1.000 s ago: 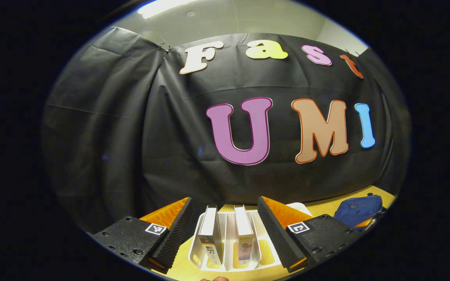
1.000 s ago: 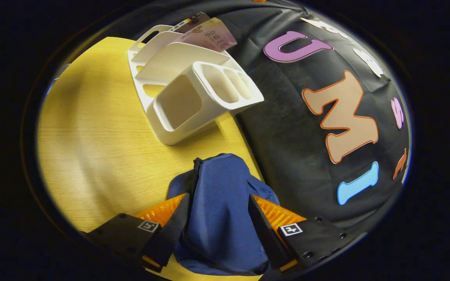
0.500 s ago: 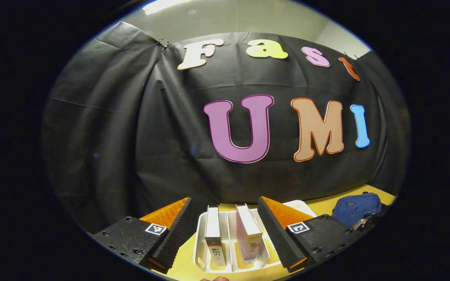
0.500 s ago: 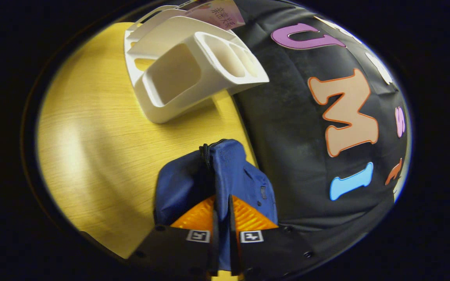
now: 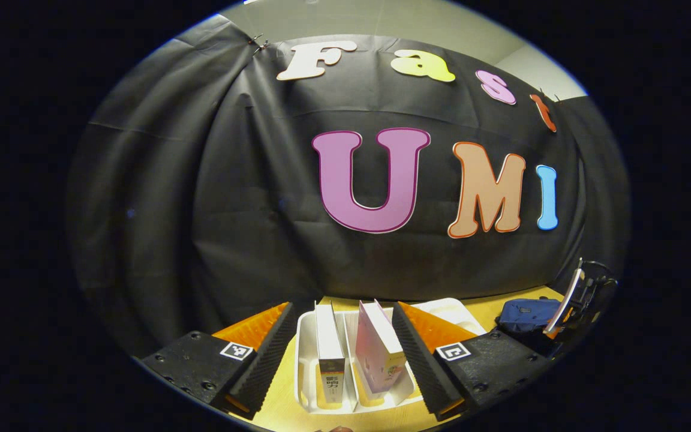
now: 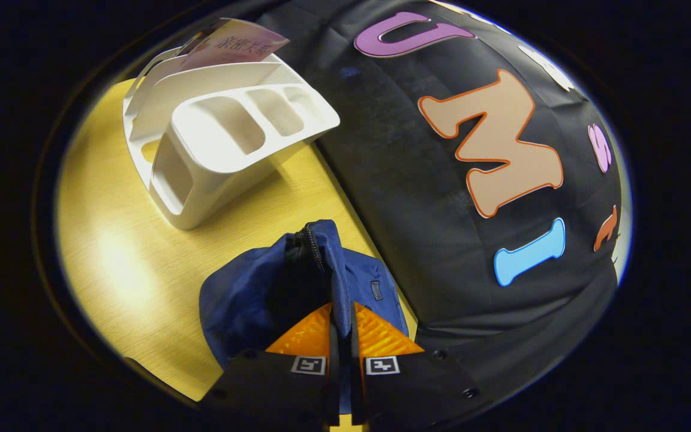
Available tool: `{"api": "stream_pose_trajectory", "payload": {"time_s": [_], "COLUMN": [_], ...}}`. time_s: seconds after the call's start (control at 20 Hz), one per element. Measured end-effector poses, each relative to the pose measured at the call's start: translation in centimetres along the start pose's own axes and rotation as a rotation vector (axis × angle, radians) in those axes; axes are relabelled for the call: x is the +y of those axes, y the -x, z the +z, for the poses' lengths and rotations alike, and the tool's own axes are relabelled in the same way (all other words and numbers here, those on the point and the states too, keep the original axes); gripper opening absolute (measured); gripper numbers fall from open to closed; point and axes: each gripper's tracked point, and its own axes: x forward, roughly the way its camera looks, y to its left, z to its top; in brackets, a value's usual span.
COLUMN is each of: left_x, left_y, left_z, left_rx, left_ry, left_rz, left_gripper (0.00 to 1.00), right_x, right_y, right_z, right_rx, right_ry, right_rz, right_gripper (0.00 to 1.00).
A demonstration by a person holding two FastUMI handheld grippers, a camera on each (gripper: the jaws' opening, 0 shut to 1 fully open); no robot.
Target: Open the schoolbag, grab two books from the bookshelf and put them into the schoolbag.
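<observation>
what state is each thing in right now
blue fabric schoolbag: partly unzipped, edge pinched
right gripper: shut on schoolbag
left gripper: open, straddling both books
white-spined book: upright in rack
pink book: leaning in rack
white plastic bookshelf rack: standing on table

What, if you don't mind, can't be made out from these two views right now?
- Schoolbag interior: in the right gripper view the opening behind the zipper is a dark gap, so its contents cannot be told.
- Fabric pinched by the right tongs: cut off below the fingers.
- Pink book in the bookshelf: in the left gripper view its cover print is too small.
- White book: its lower end is hidden by the shelf wall.
</observation>
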Motion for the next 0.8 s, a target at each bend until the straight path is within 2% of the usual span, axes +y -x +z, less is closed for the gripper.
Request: {"api": "stream_pose_trajectory", "payload": {"time_s": [0.25, 0.55, 0.8], "left_x": [-1.9, -4.8, -5.2], "left_y": [-0.6, -2.5, -4.6], "left_z": [-0.2, -1.0, -1.7], "left_rx": [0.057, 0.157, 0.242], "left_ry": [-0.046, -0.015, -0.038], "left_rz": [-0.015, -0.065, -0.064], "left_gripper": [0.94, 0.95, 0.95], "right_x": [-2.2, -5.0, -6.9], "right_y": [-0.2, -0.4, -0.6], "right_z": [0.2, 0.9, 0.5], "right_rx": [-0.024, -0.066, -0.075], "right_ry": [-0.039, -0.068, -0.104], "right_rz": [0.041, 0.040, 0.025], "right_gripper": [0.10, 0.10, 0.10]}}
